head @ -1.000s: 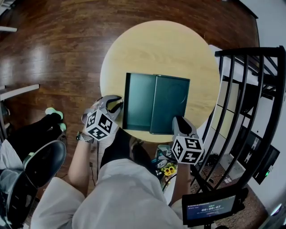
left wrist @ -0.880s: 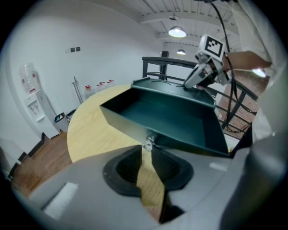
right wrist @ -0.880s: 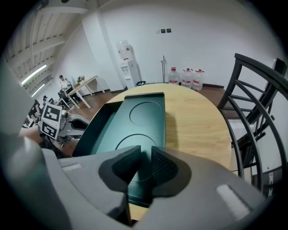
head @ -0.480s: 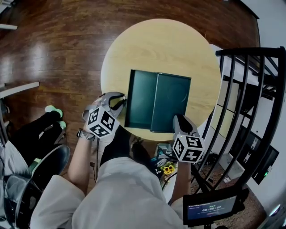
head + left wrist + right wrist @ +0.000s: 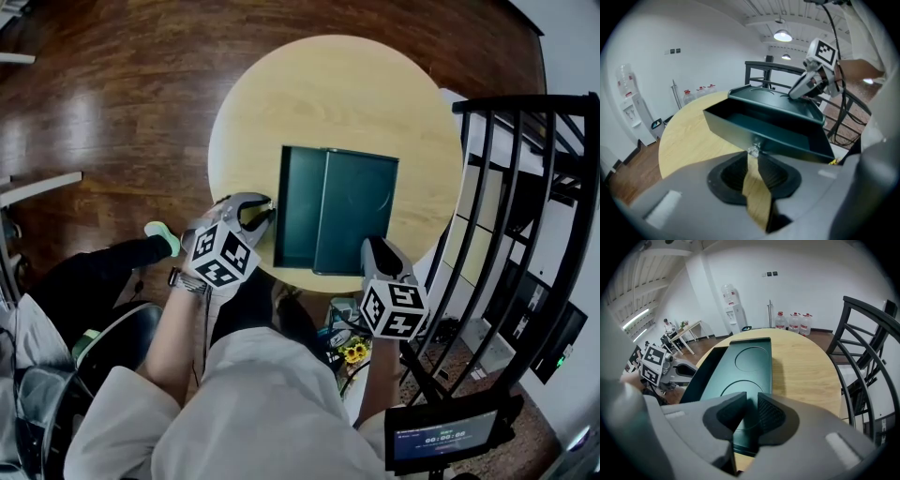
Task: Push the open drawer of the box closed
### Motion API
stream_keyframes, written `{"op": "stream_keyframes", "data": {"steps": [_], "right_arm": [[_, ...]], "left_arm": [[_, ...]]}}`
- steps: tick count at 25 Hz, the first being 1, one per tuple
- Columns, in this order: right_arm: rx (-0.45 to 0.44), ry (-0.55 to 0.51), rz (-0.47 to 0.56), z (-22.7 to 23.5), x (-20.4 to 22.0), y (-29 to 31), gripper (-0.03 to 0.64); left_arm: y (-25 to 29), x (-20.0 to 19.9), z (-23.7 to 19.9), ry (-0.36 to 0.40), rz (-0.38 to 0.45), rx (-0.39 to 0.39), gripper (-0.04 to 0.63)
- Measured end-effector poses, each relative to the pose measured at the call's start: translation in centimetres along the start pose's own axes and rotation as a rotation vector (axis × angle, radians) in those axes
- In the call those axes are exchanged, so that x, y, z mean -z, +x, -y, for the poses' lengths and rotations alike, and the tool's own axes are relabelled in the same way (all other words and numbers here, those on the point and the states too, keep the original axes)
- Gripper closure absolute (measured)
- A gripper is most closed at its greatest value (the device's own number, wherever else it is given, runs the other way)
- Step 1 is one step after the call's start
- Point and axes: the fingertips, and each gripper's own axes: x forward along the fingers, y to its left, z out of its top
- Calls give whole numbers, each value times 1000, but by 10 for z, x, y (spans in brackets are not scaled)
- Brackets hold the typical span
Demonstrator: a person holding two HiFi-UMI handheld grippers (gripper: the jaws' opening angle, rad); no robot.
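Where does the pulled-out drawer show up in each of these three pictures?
Head view: the drawer is mid-frame, sticking out of the box on its left side.
Left gripper view: drawer at centre, front panel nearest.
Right gripper view: drawer left of centre.
Shared landmark: round wooden table.

My left gripper (image 5: 753,158) shows jaws slightly apart; at their tips sits the small silver knob (image 5: 753,150) of the dark green metal drawer (image 5: 764,131); beneath, the pale round wooden table (image 5: 689,136).
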Motion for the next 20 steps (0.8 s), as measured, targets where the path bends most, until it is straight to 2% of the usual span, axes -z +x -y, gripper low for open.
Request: {"op": "stream_keyframes", "data": {"steps": [7,20], "right_arm": [[-13,-6,6,-1,0,0,538],[-32,-15,26,-6,2,-1,538]], "left_arm": [[16,-19,12,23,15,14,517],[26,-30,19,33,18,41,517]]}}
